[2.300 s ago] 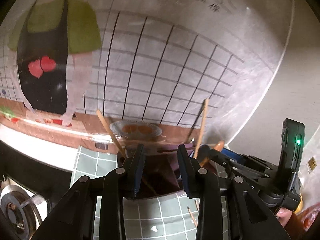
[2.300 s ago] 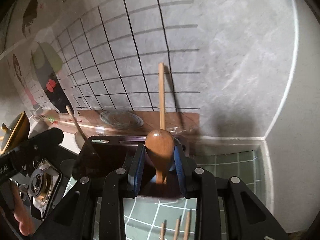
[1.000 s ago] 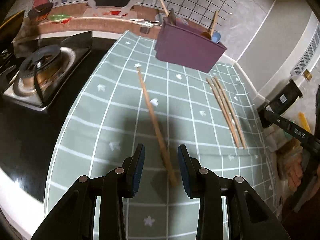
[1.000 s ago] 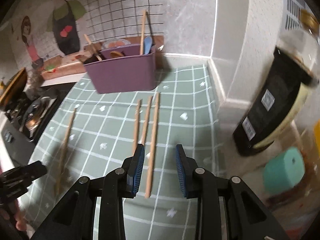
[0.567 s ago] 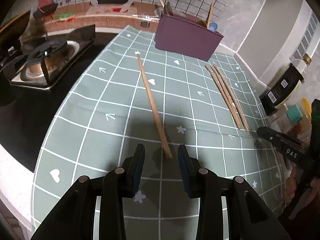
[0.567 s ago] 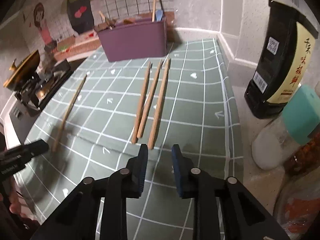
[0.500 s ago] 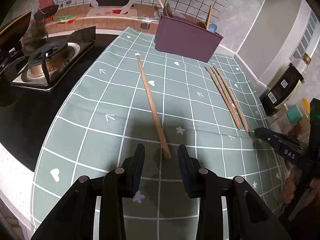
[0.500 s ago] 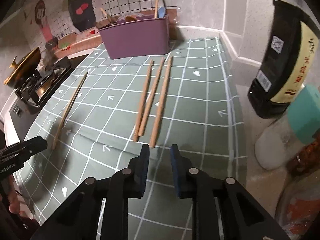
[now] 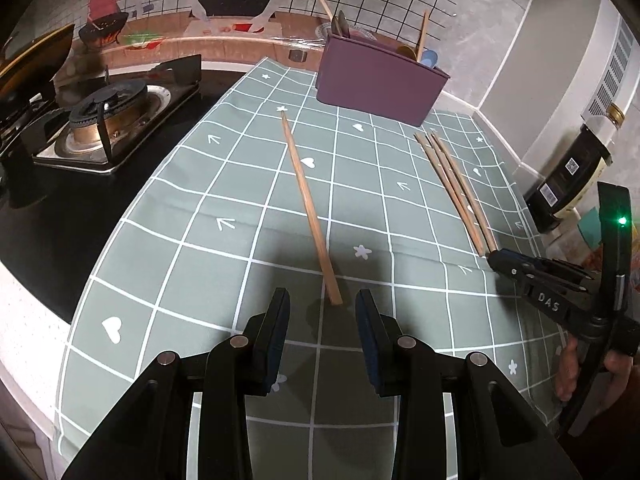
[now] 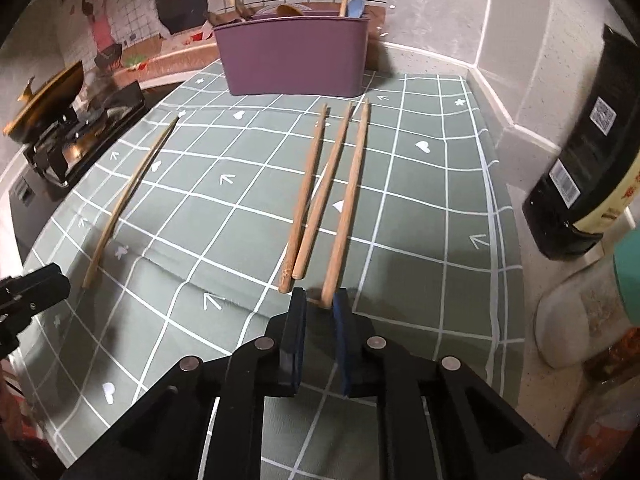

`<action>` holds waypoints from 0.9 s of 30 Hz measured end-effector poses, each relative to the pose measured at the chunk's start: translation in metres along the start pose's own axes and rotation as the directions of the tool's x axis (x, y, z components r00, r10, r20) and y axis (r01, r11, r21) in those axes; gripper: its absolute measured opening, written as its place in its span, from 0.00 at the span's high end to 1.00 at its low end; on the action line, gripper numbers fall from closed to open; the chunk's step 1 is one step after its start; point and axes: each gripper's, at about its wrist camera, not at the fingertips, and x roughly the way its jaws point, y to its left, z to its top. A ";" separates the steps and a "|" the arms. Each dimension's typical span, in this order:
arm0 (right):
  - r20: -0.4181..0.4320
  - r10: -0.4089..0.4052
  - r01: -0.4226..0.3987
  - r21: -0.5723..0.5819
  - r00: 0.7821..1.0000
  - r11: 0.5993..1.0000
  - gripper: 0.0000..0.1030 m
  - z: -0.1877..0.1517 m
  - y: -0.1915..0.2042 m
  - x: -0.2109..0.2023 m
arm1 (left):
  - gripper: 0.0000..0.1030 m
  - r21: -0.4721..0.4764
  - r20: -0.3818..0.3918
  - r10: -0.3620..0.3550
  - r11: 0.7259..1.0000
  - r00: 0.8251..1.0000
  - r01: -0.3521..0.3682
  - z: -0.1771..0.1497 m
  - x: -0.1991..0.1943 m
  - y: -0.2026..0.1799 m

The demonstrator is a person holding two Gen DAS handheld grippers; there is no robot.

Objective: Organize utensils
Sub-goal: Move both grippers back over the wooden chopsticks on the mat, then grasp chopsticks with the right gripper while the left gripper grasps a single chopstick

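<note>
Four slim round wooden chopsticks (image 10: 347,200) lie flat on the green checked cloth (image 10: 420,208), thin tips pointing to the purple holder (image 10: 294,58). The right gripper (image 10: 320,300) has been closing around the rightmost stick's thick end without pressing it yet. The left gripper (image 9: 322,306) is unclenched, empty, at the lone stick (image 9: 308,204) further from the holder.

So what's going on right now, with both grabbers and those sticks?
Left gripper open, lone chopstick's end just ahead. Right gripper closing on the rightmost chopstick's near end, no firm grip visible. Purple holder beyond, path clear.

Four wooden sticks lie on the green cloth (image 10: 420,208): one stick (image 10: 132,196) alone on the left, three sticks (image 10: 324,196) together on the right. One purple box (image 10: 294,58) stands far back.
</note>
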 end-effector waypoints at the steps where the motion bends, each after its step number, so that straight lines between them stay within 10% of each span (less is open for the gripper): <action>1: 0.001 -0.007 0.007 -0.007 1.000 1.000 0.88 0.000 0.001 0.000 | 0.66 -0.001 0.001 -0.001 1.000 1.000 0.001 -0.001 0.000 0.000; 27: 0.143 -0.033 0.022 0.080 0.989 0.997 0.94 0.011 -0.011 -0.042 | 0.72 -0.010 0.005 0.082 0.997 0.997 -0.081 0.002 0.024 -0.011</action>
